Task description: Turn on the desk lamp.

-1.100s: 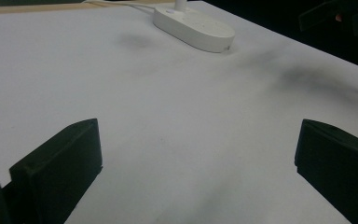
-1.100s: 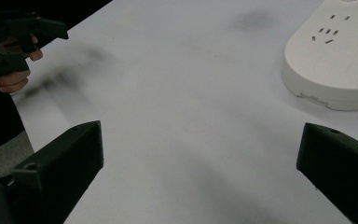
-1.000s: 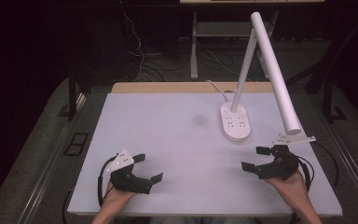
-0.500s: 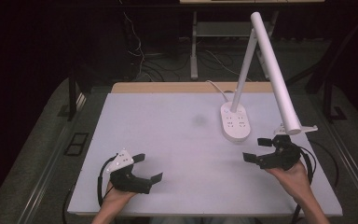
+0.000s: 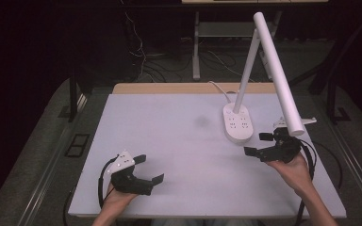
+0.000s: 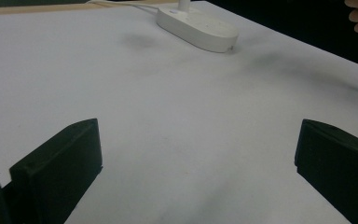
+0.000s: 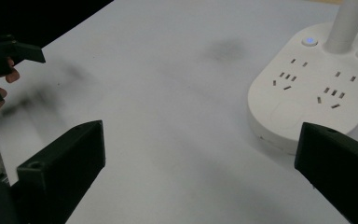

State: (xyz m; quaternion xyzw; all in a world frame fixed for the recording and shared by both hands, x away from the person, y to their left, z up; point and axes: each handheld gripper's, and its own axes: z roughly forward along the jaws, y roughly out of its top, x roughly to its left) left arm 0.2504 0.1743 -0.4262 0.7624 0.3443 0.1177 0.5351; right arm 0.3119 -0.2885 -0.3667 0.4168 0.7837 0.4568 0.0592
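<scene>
A white desk lamp stands at the right of the white table (image 5: 179,136). Its oval base (image 5: 238,123) carries socket slots and a small lit button (image 7: 309,41); a stem rises from it to a long tube head (image 5: 279,73). My right gripper (image 5: 260,144) is open just right of and in front of the base, nothing between its jaws. In the right gripper view the base (image 7: 310,100) lies ahead at right. My left gripper (image 5: 149,169) rests open near the front left edge, holding nothing. From the left gripper view the base (image 6: 196,29) is far ahead.
A white cable (image 5: 219,89) runs from the lamp base to the table's wooden back edge (image 5: 188,88). Metal stand legs (image 5: 196,47) and loose wires lie on the dark floor behind. The lamp head overhangs my right gripper.
My right gripper has moved forward and slightly left, closer to the lamp base. The left gripper has stayed where it was.
</scene>
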